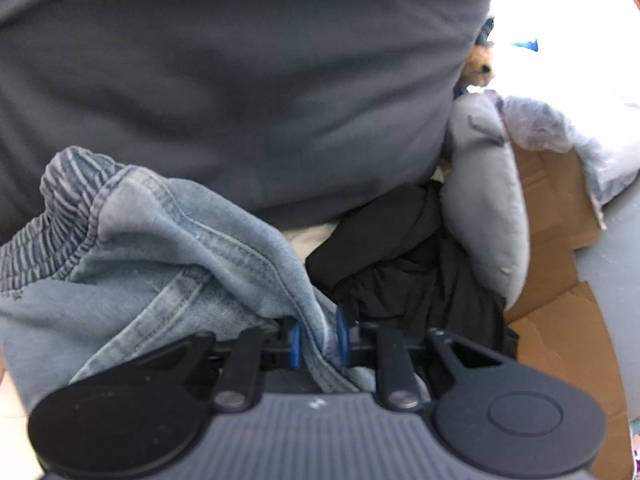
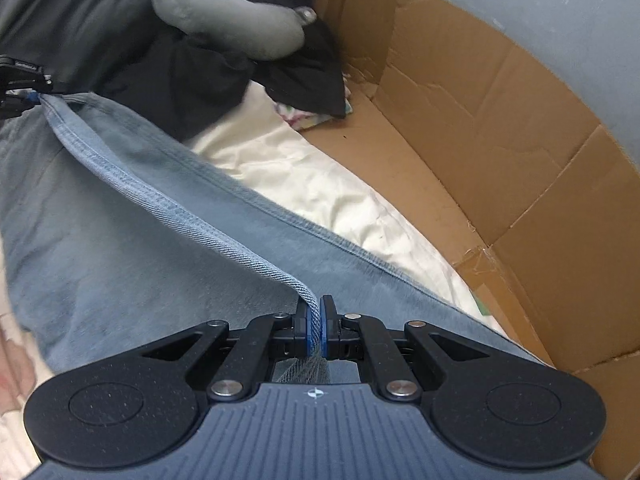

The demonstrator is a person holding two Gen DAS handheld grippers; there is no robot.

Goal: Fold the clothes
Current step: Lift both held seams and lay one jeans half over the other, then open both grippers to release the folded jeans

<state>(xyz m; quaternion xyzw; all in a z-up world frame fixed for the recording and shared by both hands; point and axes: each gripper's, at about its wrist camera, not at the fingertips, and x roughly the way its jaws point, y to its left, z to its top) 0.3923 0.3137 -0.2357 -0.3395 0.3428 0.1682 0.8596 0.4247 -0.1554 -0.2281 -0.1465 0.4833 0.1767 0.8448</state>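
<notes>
Your right tongs [image 2: 316,326] pinch the jeans [image 2: 132,224] by a taut hem while your left tongs [image 1: 319,338], a little wider, clamp a bunched fold of the same denim, which hangs over the white sheet [image 2: 320,184] beside the cardboard box [image 2: 500,128].

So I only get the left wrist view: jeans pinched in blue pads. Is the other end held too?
Observer: Yes. The right hand-held gripper is shut on the jeans' hem.
Operator: Is the cloth slack between them?
Observer: No, the hem edge runs taut from the right pads up to the left hand-held gripper at the far left.
Operator: What lies under the jeans?
Observer: A cream sheet, with a cardboard box walling its right side.
Operator: Anything past the jeans?
Observer: A black garment under a grey cushion.
</notes>
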